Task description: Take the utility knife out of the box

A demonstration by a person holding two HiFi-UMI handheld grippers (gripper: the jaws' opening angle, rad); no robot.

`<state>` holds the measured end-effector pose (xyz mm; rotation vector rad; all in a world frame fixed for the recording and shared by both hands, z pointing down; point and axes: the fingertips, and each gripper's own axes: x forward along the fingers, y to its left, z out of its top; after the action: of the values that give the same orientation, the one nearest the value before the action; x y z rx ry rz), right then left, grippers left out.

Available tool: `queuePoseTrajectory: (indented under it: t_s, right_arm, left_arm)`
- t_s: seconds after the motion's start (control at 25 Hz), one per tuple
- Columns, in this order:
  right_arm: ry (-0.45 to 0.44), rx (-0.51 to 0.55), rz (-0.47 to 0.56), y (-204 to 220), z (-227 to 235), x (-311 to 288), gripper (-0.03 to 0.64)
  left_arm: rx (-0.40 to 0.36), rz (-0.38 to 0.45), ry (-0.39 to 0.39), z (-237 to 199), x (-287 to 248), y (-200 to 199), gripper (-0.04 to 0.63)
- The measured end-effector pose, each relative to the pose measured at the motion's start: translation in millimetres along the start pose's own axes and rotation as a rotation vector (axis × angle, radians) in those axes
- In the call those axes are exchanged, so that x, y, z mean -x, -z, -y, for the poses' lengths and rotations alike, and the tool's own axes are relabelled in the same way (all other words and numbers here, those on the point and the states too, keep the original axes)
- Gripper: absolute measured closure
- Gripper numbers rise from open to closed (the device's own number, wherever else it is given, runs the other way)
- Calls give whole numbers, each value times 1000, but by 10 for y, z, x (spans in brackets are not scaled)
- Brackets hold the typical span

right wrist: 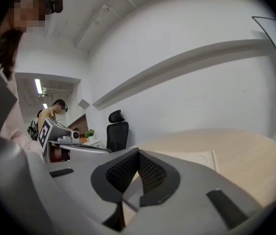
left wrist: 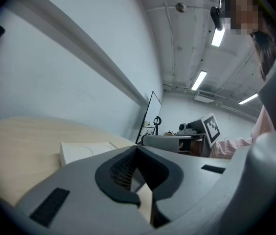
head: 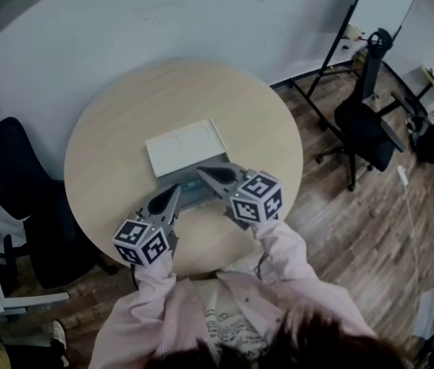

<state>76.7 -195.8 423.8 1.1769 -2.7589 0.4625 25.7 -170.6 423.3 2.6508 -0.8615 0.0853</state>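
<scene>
Head view: no knife to be seen, so judged to be inside the white box [head: 185, 146], lying flat at the middle of the table [head: 101, 152] and apparently unopened. Just on its near side, toward the table's near edge, left gripper [head: 176, 191] and right gripper [head: 201, 174], both pointed at the box with tips close to its near edge; contact impossible to confirm. Left gripper view: jaws together at the tips, nothing between them, box ahead and to the left. Right gripper view: jaws likewise fully closed and empty, box ahead to the right. Task judged barely begun: knife not out. Risks from here: pressing in with closed jaws likely to shove the light box toward the far edge instead of opening it; prying with one gripper and no hold from the other likely to tip or flip the whole box; once open, pinching the knife off-centre or on a smooth part apt to end in a swivel and a drop back in, or a slide off the table.
</scene>
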Motion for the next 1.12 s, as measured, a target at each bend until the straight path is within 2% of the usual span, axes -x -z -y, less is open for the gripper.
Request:
queuePoseTrajectory:
  t_s: [0.44,0.68,1.0,1.12]
  right_arm:
    - [-145,85,-161,187,48,-244,620]
    - [-182,101,-238,317,89,-413,620]
    - [-215,121,-363,624,143,-510,620]
    - [-222,137,-406,720,189,-562,620]
  left_arm:
    - [75,3,-97,-114,-51,154,588]
    - [113,-34,-105,-229,-115,252,588]
    - [227,-92,-118,-404,-194,486,588]
    - [248,-116,-115,-452,-218,567,589]
